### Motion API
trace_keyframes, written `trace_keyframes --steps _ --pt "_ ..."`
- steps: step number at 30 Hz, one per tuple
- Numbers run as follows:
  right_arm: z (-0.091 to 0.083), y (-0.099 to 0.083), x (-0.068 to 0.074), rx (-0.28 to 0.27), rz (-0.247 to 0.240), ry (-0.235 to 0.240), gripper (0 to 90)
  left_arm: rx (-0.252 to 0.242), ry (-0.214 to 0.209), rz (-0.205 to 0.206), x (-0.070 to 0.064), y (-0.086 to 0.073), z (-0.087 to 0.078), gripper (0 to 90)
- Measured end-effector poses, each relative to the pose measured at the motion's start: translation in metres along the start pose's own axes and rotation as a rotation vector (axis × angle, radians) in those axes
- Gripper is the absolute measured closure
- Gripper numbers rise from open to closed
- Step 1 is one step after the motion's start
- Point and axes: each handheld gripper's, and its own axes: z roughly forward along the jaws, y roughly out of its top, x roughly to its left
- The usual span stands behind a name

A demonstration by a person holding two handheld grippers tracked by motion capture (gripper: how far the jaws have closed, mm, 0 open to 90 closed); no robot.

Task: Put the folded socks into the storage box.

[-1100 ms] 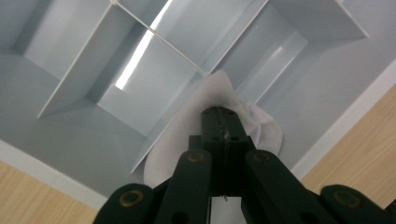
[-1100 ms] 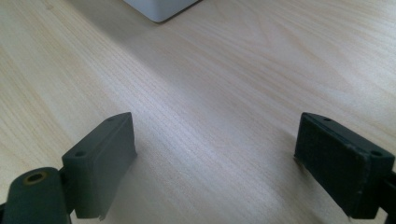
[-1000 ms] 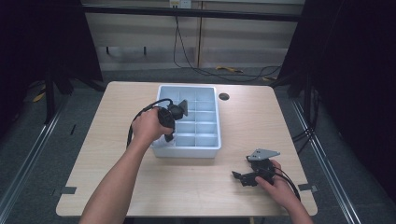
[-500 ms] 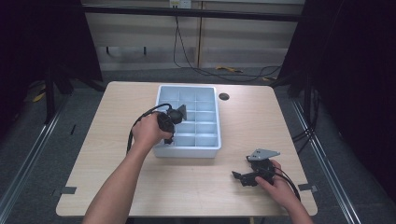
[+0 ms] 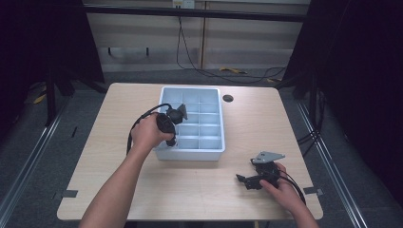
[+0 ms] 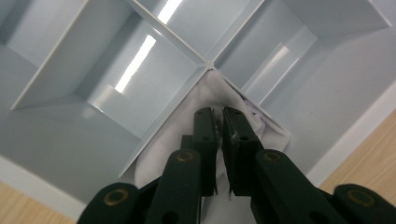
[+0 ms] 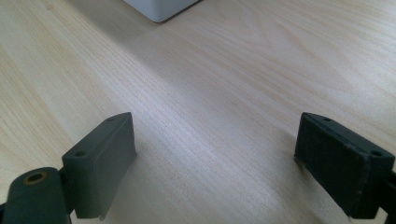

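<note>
- High view: the wooden table [image 5: 199, 190] is evenly and fairly brightly lit from above, while the surroundings to left and right fall into near black. Shadows under the compartment tray [image 5: 190, 154] and the forearms are soft and short. The picture is slightly soft overall, with no motion blur.
- Left gripper view: bright streaks of glare, reflections of overhead strip lights, lie on the tray's floors [image 6: 135, 63]. The nearest parts of the black jaws at the bottom edge are out of focus; the dividers are sharper.
- Right gripper view: the table's wood grain [image 7: 224, 93] is crisp. A broad soft shadow falls beside the tray's corner [image 7: 159, 11]. The near jaws are mildly blurred.
</note>
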Motion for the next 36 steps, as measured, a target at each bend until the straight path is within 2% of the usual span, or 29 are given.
trace_keyframes --steps 1,2,7,8,16,21,23,24,28,31,32,36 --pt "0.000 0.000 0.000 0.000 0.000 0.000 11.3 -0.001 0.007 0.002 0.000 0.000 -0.002 82.1" --pt "0.000 0.000 0.000 0.000 0.000 0.000 11.3 -0.007 0.014 0.003 -0.001 0.001 -0.006 77.6" --pt "0.000 0.000 0.000 -0.001 -0.002 0.000 11.3 -0.024 0.009 -0.004 -0.003 0.003 -0.017 69.0" --pt "0.000 0.000 0.000 -0.002 -0.002 0.000 11.3 -0.046 0.008 -0.022 -0.005 0.003 -0.021 66.8" --pt "0.000 0.000 0.000 -0.002 -0.003 0.000 11.3 -0.070 0.007 -0.041 -0.005 0.002 -0.037 56.6" --pt "0.000 0.000 0.000 -0.001 -0.002 0.000 11.3 -0.076 0.009 -0.048 -0.005 -0.001 -0.043 51.6" --pt "0.000 0.000 0.000 -0.002 -0.002 0.000 11.3 -0.079 0.004 -0.043 -0.004 -0.002 -0.044 47.8" --pt "0.000 0.000 0.000 -0.002 -0.002 0.000 11.3 -0.081 0.005 -0.057 -0.005 -0.003 -0.046 45.6" --pt "0.000 0.000 0.000 -0.002 -0.002 0.000 11.3 -0.084 -0.002 -0.060 -0.005 -0.004 -0.046 39.0" --pt "0.000 0.000 0.000 -0.002 -0.001 0.000 11.3 -0.089 0.000 -0.055 -0.005 -0.004 -0.047 36.6" --pt "0.000 0.000 0.000 -0.001 -0.002 0.000 11.3 -0.093 -0.015 -0.049 -0.006 -0.004 -0.049 36.2" --pt "0.000 0.000 0.000 -0.001 -0.002 0.000 11.3 -0.101 -0.022 -0.047 -0.007 -0.006 -0.053 33.3"
